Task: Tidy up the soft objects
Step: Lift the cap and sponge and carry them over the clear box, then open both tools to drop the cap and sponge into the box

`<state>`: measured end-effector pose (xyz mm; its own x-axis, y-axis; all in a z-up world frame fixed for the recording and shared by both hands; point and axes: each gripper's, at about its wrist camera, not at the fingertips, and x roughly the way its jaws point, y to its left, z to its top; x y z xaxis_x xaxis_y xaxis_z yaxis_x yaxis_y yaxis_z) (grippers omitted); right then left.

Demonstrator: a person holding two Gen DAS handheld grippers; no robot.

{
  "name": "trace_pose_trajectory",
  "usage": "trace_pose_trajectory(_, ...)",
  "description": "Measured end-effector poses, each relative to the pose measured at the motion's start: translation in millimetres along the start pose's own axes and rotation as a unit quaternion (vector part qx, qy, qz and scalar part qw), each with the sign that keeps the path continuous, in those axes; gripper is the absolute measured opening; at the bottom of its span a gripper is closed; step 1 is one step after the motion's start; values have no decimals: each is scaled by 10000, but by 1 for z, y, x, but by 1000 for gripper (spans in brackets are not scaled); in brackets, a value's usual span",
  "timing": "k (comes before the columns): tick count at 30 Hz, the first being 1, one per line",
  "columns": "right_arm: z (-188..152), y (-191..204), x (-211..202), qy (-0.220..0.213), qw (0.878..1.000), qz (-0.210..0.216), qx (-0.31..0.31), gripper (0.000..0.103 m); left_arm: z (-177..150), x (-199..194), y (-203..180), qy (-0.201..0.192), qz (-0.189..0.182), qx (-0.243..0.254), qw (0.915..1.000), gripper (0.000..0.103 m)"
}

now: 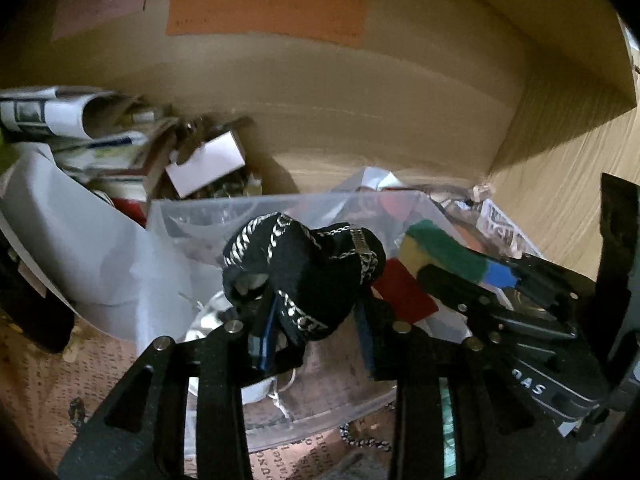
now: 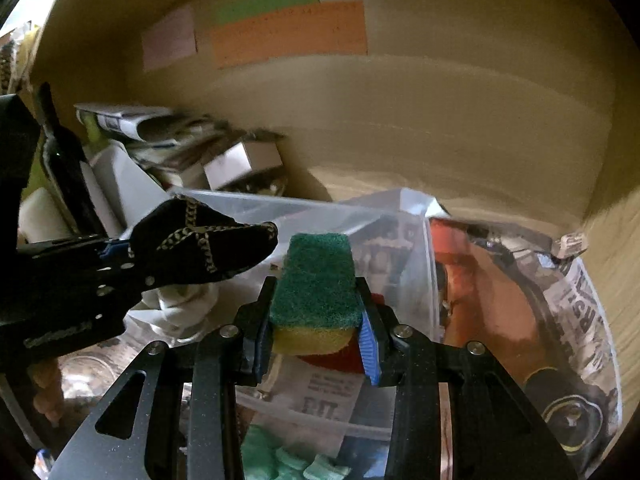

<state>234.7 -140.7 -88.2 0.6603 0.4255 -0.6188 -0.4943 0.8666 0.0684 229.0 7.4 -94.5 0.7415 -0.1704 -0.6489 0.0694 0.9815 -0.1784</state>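
My left gripper (image 1: 316, 336) is shut on a black cloth with silver chain print (image 1: 304, 264) and holds it above a clear plastic bin (image 1: 224, 210). The cloth also shows in the right wrist view (image 2: 200, 248), left of centre. My right gripper (image 2: 318, 340) is shut on a green and yellow scrub sponge (image 2: 316, 280) and holds it over the same clear bin (image 2: 360, 216). The sponge (image 1: 440, 252) and right gripper also show at the right of the left wrist view.
A cardboard box wall (image 2: 400, 120) with orange, green and pink labels stands behind. Rolled newspapers and small boxes (image 1: 100, 136) pile at the back left. A dark bottle (image 2: 64, 168) stands at left. A newspaper-wrapped orange thing (image 2: 500, 288) lies at right. Mint foam pieces (image 2: 280, 460) lie below.
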Motion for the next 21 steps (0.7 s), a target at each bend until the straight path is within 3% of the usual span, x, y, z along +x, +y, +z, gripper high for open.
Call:
trace_pose_trajectory(3, -1, -1, 6, 107, 9999, -54, 5, 34, -2, 6, -1, 122, 0, 44, 9999, 35)
trace_pose_trajectory(8, -1, -2, 11, 233, 9997, -76, 1, 36, -10, 10, -4, 212, 85, 117, 9997, 51)
trace_pose_trajectory(11, -1, -3, 11, 270, 9996, -47, 41, 48, -12, 5, -4, 161, 104, 132, 9997, 56)
trace_pose_trajectory(17, 3, 2, -9, 44, 10000, -61, -54, 51, -14, -19, -6, -34, 151, 209, 9997, 58)
trace_pose_trajectory(21, 5, 7, -34, -250, 9995, -103, -165, 60, -13, -44, -6, -293, 128, 205, 9993, 63)
